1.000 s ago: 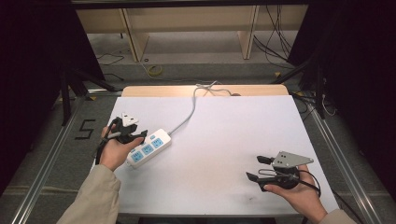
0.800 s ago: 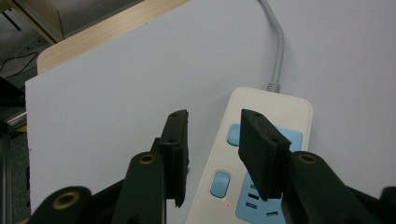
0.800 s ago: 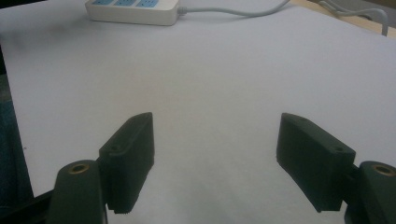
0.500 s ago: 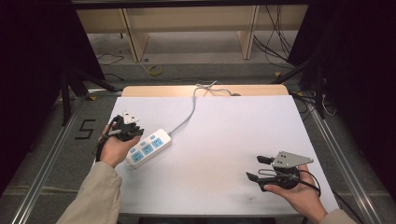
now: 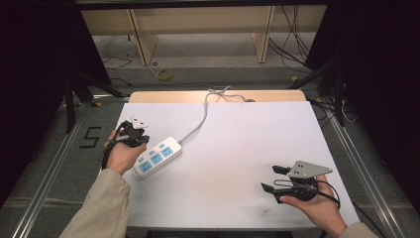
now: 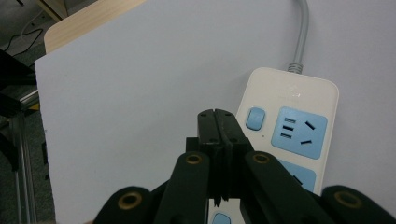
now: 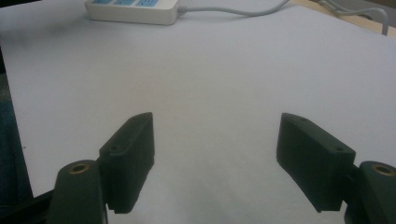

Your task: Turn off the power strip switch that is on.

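Left tool [image 6: 217, 140]: jaws pressed together with nothing between them, hovering at the near-left edge of the bench [image 5: 237, 148], just beside the switch end of the power strip [image 5: 157, 156]; right tool [image 5: 275, 179]: jaws spread wide and empty, held low over bare sheet at the near-right, well apart from the strip.

Power strip: lies flat and slantwise on the white sheet at the left, its grey cable [image 5: 198, 124] running off the far edge; rigid plastic shell, judged light and smooth, likely to slide if nudged; best taken across its narrow width at mid-body, clear of the blue sockets [image 6: 299, 132] and the blue switch [image 6: 255, 118]; the cable will drag and resist turning.

Writing: no brand legible on the shell; a "5" [image 5: 90, 138] is marked on the floor left of the bench.
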